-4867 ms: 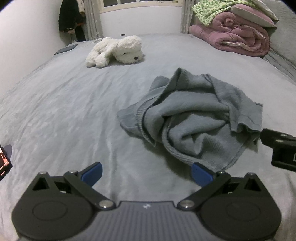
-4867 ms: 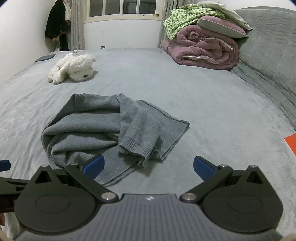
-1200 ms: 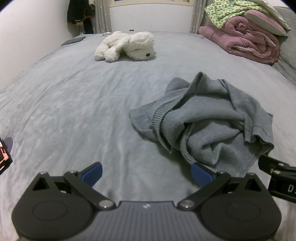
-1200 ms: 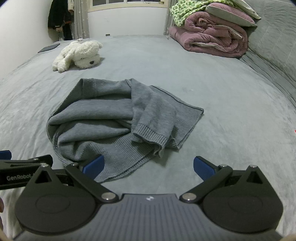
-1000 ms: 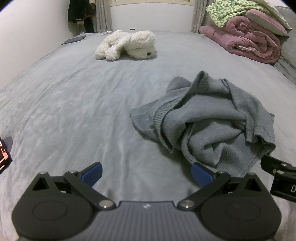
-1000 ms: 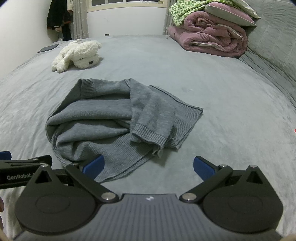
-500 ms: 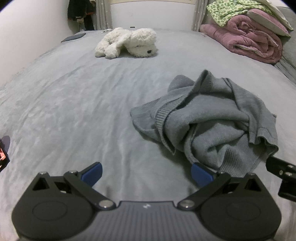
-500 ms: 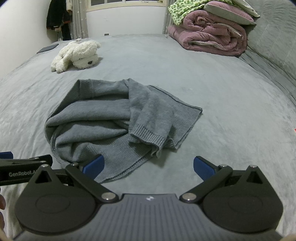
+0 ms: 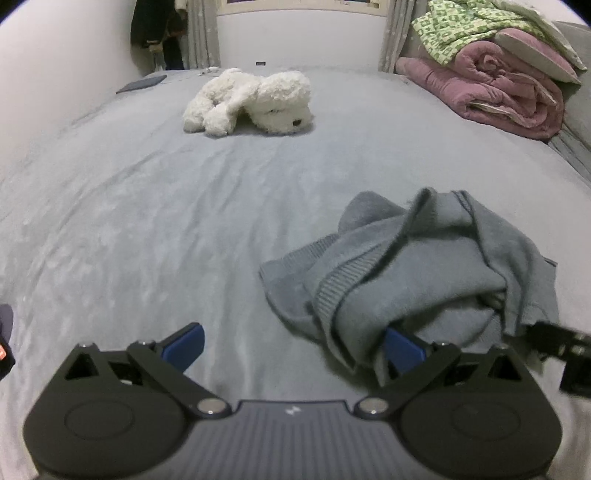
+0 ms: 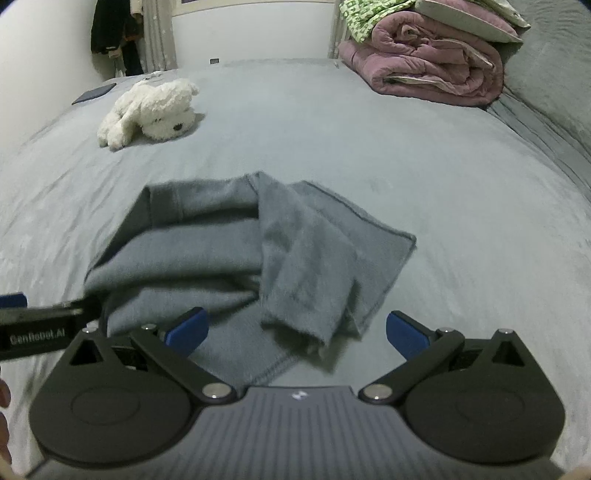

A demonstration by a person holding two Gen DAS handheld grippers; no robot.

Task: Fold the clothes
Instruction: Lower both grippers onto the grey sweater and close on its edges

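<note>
**Both grippers wide open at the near edge of the sweater**

Grey bedspread (image 9: 184, 229) fills the whole scene, softly creased, running back to a white wall with curtains at either side. On it, a crumpled grey sweater (image 10: 236, 251) lies in a loose heap, sleeves and body bunched over one another, a ribbed hem showing along the near edge and one flat corner spread out toward the right side of the right wrist view.

Left gripper (image 9: 291, 345) now: jaws spread wide, nothing between them but bedspread. Its right blue pad is tucked just under or against the near fold of the sweater; I can't tell whether it actually touches. The left pad sits over bare bedding, well clear of the cloth.

Right gripper (image 10: 295, 330): jaws spread wide too, holding nothing. The sweater's near hem and a hanging cuff lie in the gap between the blue pads, low in front of the tool. The left gripper's black finger pokes in from the left edge of this view, beside the sweater's left fold.

Further back, a white plush dog (image 10: 147, 107) lies on its side, well apart from the sweater. At the far right a folded pink quilt (image 9: 495, 92) is stacked under a green patterned blanket (image 9: 454, 26). A dark flat item (image 9: 142, 84) rests near the far left edge of the bed, and dark clothing (image 10: 114, 33) hangs in the corner.
</note>
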